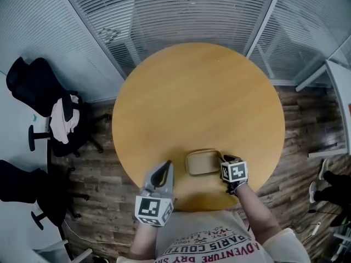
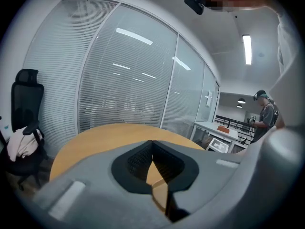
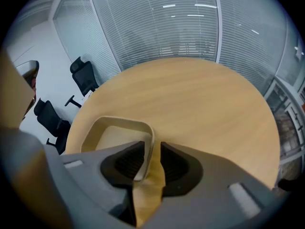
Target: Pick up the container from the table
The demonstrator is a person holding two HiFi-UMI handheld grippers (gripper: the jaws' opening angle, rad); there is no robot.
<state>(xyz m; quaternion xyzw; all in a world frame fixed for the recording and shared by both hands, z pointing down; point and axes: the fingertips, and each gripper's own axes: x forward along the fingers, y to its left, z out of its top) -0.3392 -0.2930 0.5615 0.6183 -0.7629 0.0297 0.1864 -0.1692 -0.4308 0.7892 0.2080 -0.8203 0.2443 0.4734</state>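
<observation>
A shallow beige container [image 1: 201, 162] with rounded corners rests on the round wooden table [image 1: 197, 97] close to its near edge. My right gripper [image 1: 223, 161] points steeply down at the container's right side. In the right gripper view the container's [image 3: 113, 136] right wall stands between the jaws of the right gripper [image 3: 152, 149]; it lies against the left pad, with a gap to the right pad, so the jaws are open. My left gripper [image 1: 165, 165] hovers left of the container, apart from it. Its tips [image 2: 152, 144] meet, with nothing held.
Black office chairs [image 1: 41, 89], one draped with clothing [image 1: 63, 119], stand on the floor to the left. Glass walls with blinds [image 1: 192, 10] close the far side. A white desk [image 1: 337, 86] and a person's feet [image 1: 324, 181] are at the right.
</observation>
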